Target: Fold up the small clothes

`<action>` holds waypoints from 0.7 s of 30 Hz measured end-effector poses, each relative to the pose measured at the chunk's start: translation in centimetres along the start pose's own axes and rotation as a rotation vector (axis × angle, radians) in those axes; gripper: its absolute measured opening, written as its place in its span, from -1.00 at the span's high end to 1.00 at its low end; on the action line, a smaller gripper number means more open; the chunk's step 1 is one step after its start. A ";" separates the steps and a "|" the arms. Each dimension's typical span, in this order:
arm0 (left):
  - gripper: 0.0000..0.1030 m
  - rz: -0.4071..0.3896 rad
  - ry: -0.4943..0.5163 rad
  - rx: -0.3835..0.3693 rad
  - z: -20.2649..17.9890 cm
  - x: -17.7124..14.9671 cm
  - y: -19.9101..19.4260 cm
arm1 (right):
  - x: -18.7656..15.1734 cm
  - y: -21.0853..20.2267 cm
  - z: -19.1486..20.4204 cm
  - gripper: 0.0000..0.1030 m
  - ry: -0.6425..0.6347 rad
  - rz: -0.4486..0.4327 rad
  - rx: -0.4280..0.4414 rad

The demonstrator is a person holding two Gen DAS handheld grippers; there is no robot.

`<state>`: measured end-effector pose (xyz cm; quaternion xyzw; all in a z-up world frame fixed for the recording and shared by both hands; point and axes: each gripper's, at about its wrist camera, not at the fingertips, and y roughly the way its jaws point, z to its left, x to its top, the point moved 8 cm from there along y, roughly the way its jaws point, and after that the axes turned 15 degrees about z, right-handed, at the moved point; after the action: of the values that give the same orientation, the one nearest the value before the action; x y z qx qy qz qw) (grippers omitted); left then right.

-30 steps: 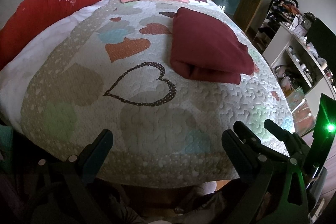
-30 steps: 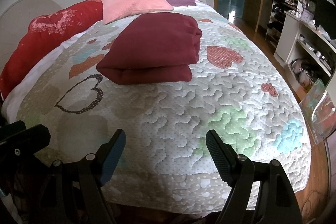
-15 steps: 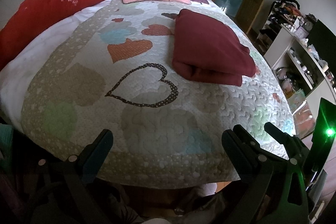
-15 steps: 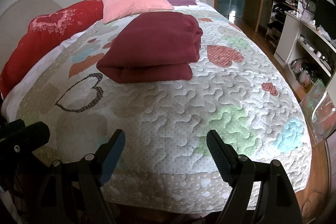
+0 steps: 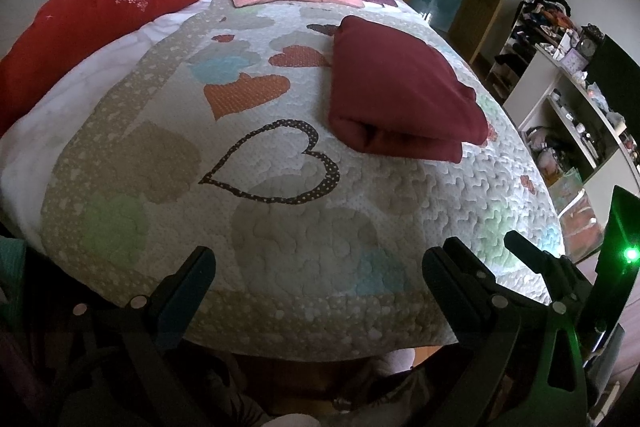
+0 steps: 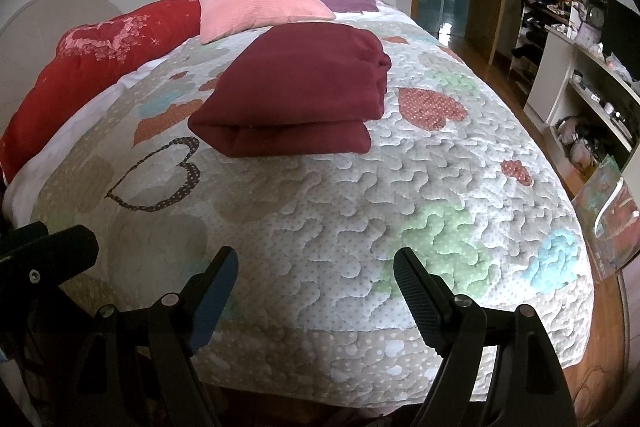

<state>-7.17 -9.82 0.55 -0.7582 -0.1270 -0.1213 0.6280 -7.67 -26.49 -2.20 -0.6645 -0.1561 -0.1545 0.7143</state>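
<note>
The folded maroon garment (image 6: 296,87) lies mid-quilt (image 6: 360,187), well beyond the left gripper (image 5: 316,279) and right gripper (image 6: 316,271), both spread empty at the foot edge, its rolled fold facing them, its long axis crosswise.

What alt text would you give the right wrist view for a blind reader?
A folded maroon garment lies on a heart-patterned quilt, with red and pink pillows behind. The right gripper, jaws open and empty, sits near the bed's foot.
</note>
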 end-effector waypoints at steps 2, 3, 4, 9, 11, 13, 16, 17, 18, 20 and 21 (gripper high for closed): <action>-1.00 0.002 0.000 0.001 0.0 0.0 0.1 | 0.1 0.0 0.0 -0.63 0.000 -0.002 0.000; -1.00 0.004 0.000 0.001 0.1 0.0 0.3 | 0.2 0.0 0.0 -0.63 0.001 -0.007 0.000; -1.00 0.006 0.000 0.001 0.1 0.0 0.4 | 0.2 -0.1 -0.1 -0.63 0.003 -0.013 0.000; -1.00 0.033 -0.005 0.006 0.3 0.0 1.4 | 0.7 -0.9 -0.7 -0.63 0.016 -0.077 -0.020; -1.00 0.040 -0.010 0.010 0.5 0.1 1.8 | 0.9 -1.0 -1.0 -0.64 0.023 -0.091 -0.024; -1.00 0.042 -0.016 0.011 0.7 0.3 2.0 | 1.1 -0.9 -1.3 -0.64 0.027 -0.098 -0.026; -1.00 0.043 -0.032 0.021 1.4 0.9 2.3 | 1.4 -0.5 -1.9 -0.64 0.031 -0.097 -0.041; -1.00 0.045 -0.037 0.026 1.7 1.2 2.4 | 1.6 -0.3 -2.0 -0.64 0.032 -0.097 -0.044; -1.00 0.050 -0.041 0.031 1.9 1.5 2.6 | 1.8 -0.2 -2.2 -0.64 0.033 -0.097 -0.046; -1.00 0.058 -0.047 0.040 2.2 2.1 2.8 | 2.1 0.0 -2.3 -0.64 0.028 -0.095 -0.046; -1.00 0.061 -0.048 0.046 2.2 2.3 3.0 | 2.3 0.1 -2.3 -0.64 0.023 -0.095 -0.044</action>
<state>-3.94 -8.09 -1.79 -0.7499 -0.1215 -0.0808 0.6453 -5.56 -28.82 -1.46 -0.6701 -0.1757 -0.1995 0.6930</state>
